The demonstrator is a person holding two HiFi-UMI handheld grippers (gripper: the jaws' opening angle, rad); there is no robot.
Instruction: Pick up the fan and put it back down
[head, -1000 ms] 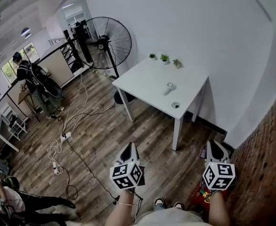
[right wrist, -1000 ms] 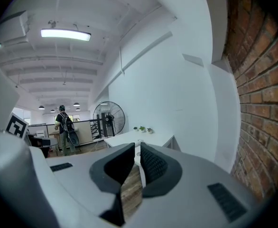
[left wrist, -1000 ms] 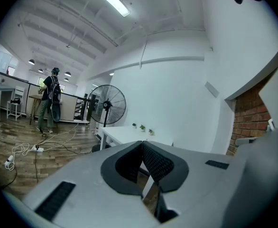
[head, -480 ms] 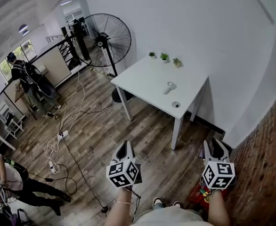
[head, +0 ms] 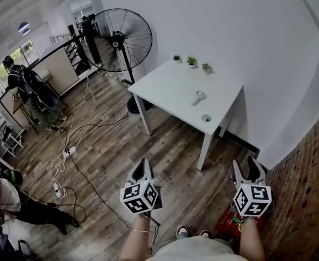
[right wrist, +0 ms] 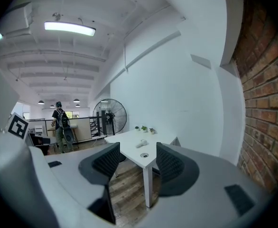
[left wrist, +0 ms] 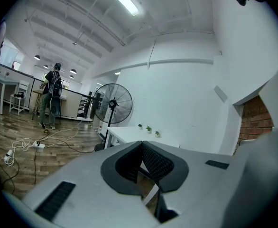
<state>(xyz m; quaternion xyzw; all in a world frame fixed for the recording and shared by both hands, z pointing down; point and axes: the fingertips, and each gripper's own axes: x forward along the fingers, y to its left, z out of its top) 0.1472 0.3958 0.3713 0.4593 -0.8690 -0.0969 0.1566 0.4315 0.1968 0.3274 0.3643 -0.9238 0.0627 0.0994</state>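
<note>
Handle (head: 194, 104) is your hold on the likely light handheld fan (head: 198, 97) toward the tabletop's (head: 165, 88) right edge; left gripper (head: 143, 163) pressed together, right gripper (head: 245, 164) spread.

"What lies ahead of the left claw (head: 143, 166)?"

"Dark wood-plank floor (head: 116, 145) strewn with loose cables (head: 55, 174), then a white surface (head: 170, 88) set against the white wall (head: 230, 31)."

"And by the right claw (head: 246, 166)?"

"A brick wall (head: 306, 200) just to its right. A strip light (right wrist: 70, 28) glows on the ceiling above."

White table (head: 170, 88) bearing small white fan (head: 198, 97), three potted plants (head: 191, 62)
</note>
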